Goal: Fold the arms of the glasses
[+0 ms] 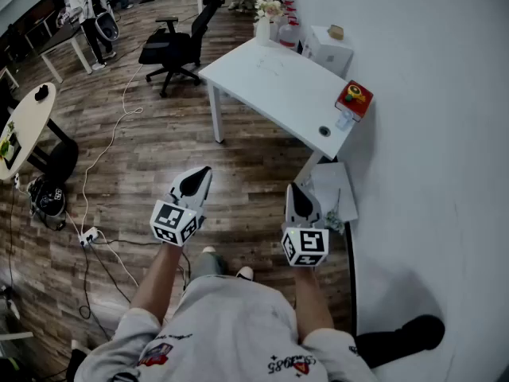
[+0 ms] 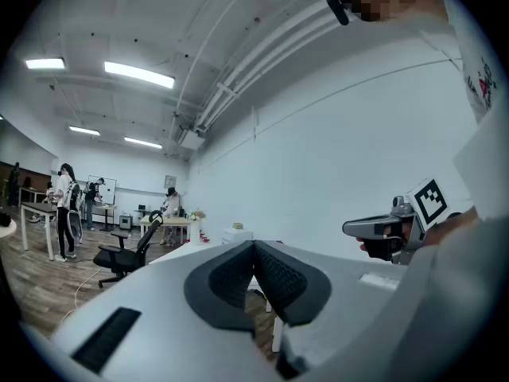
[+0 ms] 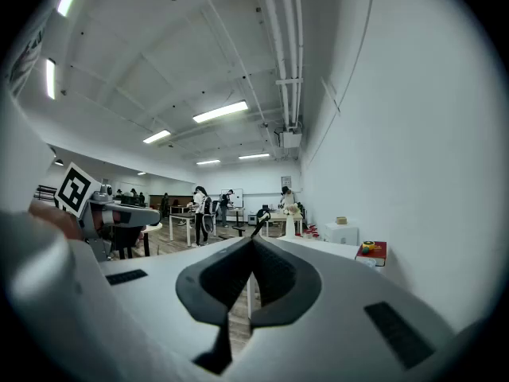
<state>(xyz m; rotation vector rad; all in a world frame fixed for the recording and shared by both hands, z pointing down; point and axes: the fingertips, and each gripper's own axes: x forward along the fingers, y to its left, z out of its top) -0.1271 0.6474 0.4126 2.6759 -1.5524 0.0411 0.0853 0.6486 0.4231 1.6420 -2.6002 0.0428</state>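
Currently the left gripper [image 1: 199, 178] and right gripper [image 1: 297, 197], both clenched on nothing, hang over open wooden floor [image 1: 143, 165], short of the white table's [image 1: 270, 82] near edge.

A white rectangular surface [image 1: 274, 86] stands on the dark wood-plank floor [image 1: 238, 189] against a plain white wall [image 1: 437, 150], a black swivel chair [image 1: 175, 50] nearby.

We find a chair [image 1: 176, 50] left of the far table [image 1: 274, 86], a box [image 1: 354, 100] on its near right corner.
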